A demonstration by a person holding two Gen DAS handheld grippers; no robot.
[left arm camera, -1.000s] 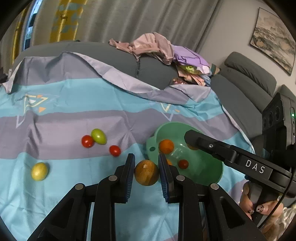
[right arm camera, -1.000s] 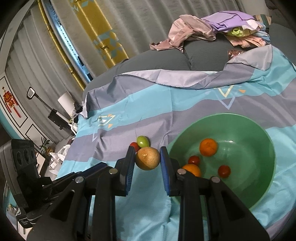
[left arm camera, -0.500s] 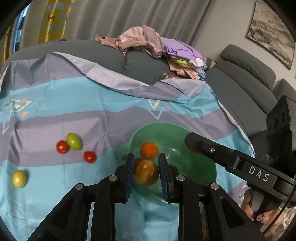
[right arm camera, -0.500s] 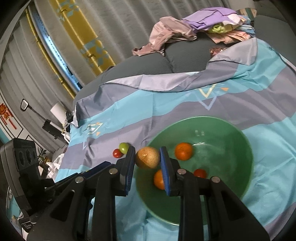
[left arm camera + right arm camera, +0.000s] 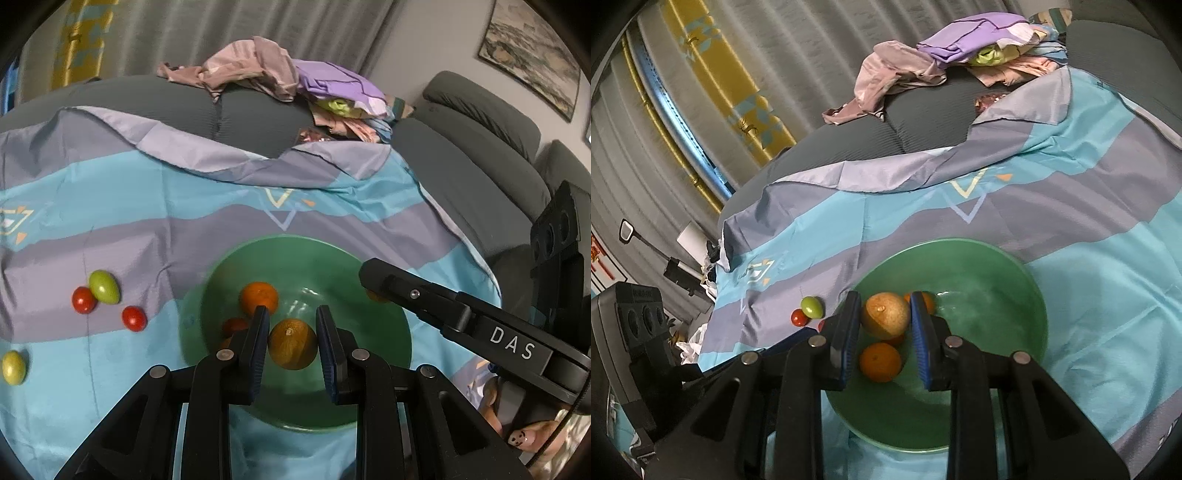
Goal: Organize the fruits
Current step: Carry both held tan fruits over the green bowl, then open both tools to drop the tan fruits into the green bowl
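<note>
A green bowl (image 5: pixel 391 325) sits on a blue and grey striped cloth (image 5: pixel 147 192). My left gripper (image 5: pixel 291 343) is shut on a brown round fruit (image 5: pixel 292 344) and holds it over the bowl. An orange (image 5: pixel 258 295) and a red tomato (image 5: pixel 234 325) lie inside. My right gripper (image 5: pixel 884 320) is shut on a tan round fruit (image 5: pixel 885 319) above the bowl (image 5: pixel 997 295), with an orange (image 5: pixel 880 362) below it. On the cloth to the left lie a green fruit (image 5: pixel 104 286), two red tomatoes (image 5: pixel 84 300) and a yellow fruit (image 5: pixel 13 367).
A pile of clothes (image 5: pixel 288 77) lies on the grey sofa (image 5: pixel 480 122) behind the cloth. The right gripper's arm (image 5: pixel 461 317) reaches across the bowl's right side in the left wrist view. Curtains hang at the back.
Both grippers have moved with their fruits from beside the bowl to above it. The loose fruits on the cloth have not moved.
</note>
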